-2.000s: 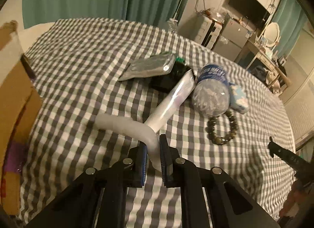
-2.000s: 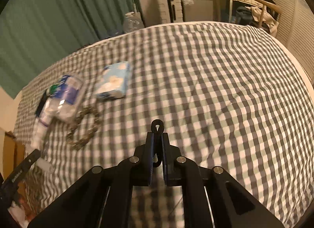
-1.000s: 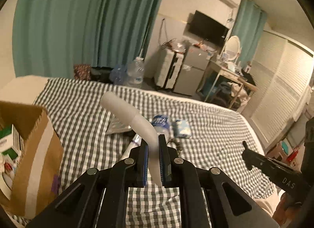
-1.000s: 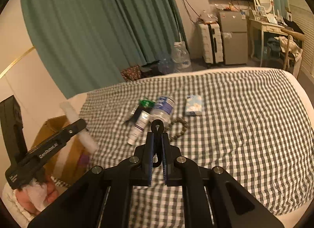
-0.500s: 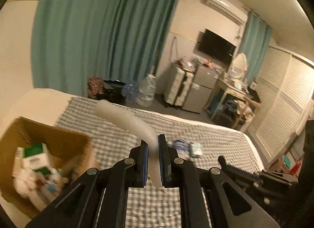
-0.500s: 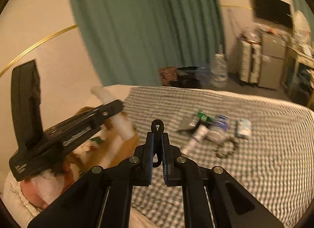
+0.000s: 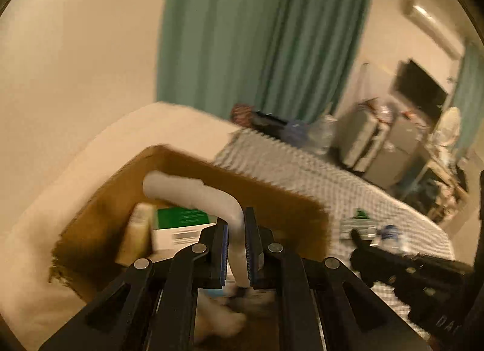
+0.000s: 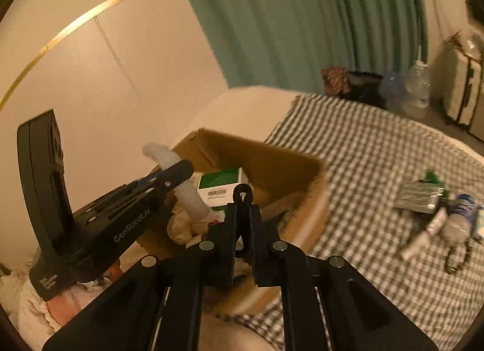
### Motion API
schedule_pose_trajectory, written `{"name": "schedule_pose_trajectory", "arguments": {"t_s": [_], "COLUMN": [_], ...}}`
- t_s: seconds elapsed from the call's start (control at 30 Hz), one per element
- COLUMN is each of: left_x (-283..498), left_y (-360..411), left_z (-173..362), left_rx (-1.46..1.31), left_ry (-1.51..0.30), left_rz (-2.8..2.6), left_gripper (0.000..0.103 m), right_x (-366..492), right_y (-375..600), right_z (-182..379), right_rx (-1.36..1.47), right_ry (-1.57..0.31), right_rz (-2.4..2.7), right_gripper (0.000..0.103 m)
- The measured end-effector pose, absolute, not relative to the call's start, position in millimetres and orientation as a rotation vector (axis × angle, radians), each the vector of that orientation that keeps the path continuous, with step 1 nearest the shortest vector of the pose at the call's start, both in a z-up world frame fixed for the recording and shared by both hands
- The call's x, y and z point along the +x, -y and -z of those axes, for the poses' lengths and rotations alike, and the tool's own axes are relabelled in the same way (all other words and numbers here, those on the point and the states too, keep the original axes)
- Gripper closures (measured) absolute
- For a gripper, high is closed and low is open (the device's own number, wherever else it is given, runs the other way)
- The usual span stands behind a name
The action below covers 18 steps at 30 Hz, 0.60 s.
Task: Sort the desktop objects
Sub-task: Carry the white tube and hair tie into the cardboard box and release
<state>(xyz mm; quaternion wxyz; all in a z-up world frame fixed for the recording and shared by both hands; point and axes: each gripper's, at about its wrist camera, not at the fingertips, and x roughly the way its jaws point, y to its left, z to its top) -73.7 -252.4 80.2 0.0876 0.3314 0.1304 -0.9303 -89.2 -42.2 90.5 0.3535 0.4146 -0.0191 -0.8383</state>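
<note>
White bent tube (image 7: 193, 192), translucent, clenched in left claw (image 7: 235, 240) above cardboard box (image 7: 272, 199); right claw (image 8: 242, 221) clamped on black clip (image 8: 242, 193).

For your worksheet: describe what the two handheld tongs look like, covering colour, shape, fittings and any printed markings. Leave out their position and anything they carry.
Both tools are matt black plastic. The left tongs have two flat fingers lined with ribbed blue pads, on angular struts with round silver screw heads. The right tongs are built the same. From the right wrist view, the left tool's body carries white lettering, "GenRobot" and "Data Acquisition System", plus a tall black slab-shaped block at the rear.
</note>
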Motion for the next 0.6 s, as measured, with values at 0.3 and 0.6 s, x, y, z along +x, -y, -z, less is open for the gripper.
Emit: {"name": "schedule_pose_trajectory", "arguments": {"t_s": [0.3,0.6], "left_x": [-77.8,-68.6], "left_y": [264.1,198.3], "left_z": [-28.6,-64.4], "left_rx": [1.125,1.043], "left_ry": [-0.306,-0.167], "left_rz": [2.691,2.853], "left_gripper": [0.02,0.008], "right_x": [-117.1,-103.6], "right_y": [59.9,-35.2], "right_z": [-61.7,-100.7], "right_rx": [1.162,0.981], "right_ry": [0.071,-0.002], "right_rz": [2.168,2.505], "right_gripper": [0.037,0.035]}}
